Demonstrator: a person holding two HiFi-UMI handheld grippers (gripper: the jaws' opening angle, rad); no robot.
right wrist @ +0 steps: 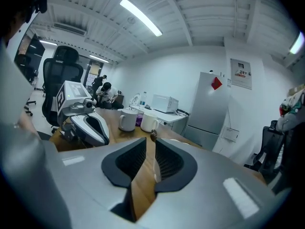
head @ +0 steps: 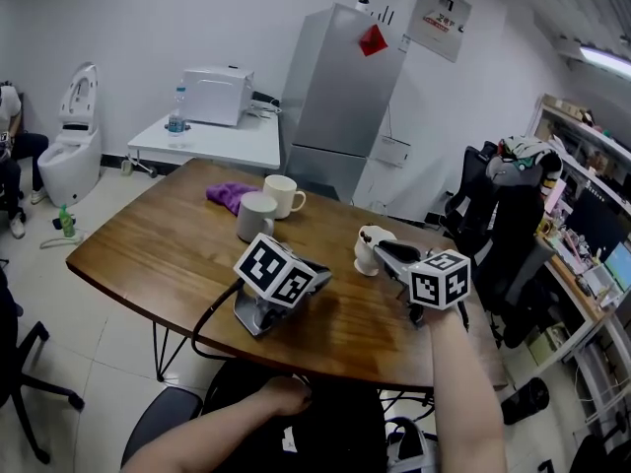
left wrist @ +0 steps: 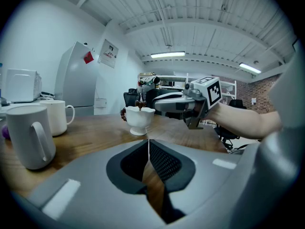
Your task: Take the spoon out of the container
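A small white footed cup (head: 367,253) stands on the wooden table (head: 158,244). In the left gripper view the same cup (left wrist: 139,120) holds a spoon whose brown handle end (left wrist: 141,104) sticks up above the rim. My right gripper (head: 381,250) hangs over the cup, jaws open a little. In the right gripper view its tips (right wrist: 151,140) flank the spoon's brown end (right wrist: 153,135) without clearly pressing it. My left gripper (head: 321,276) lies on the table left of the cup, unheld. Its jaws (left wrist: 148,145) are shut on nothing.
A grey mug (head: 255,217), a white mug (head: 283,195) and a purple cloth (head: 230,195) sit at the table's far side. A black office chair (head: 498,235) stands at the right. A fridge (head: 340,101) and a white side table (head: 212,141) are behind.
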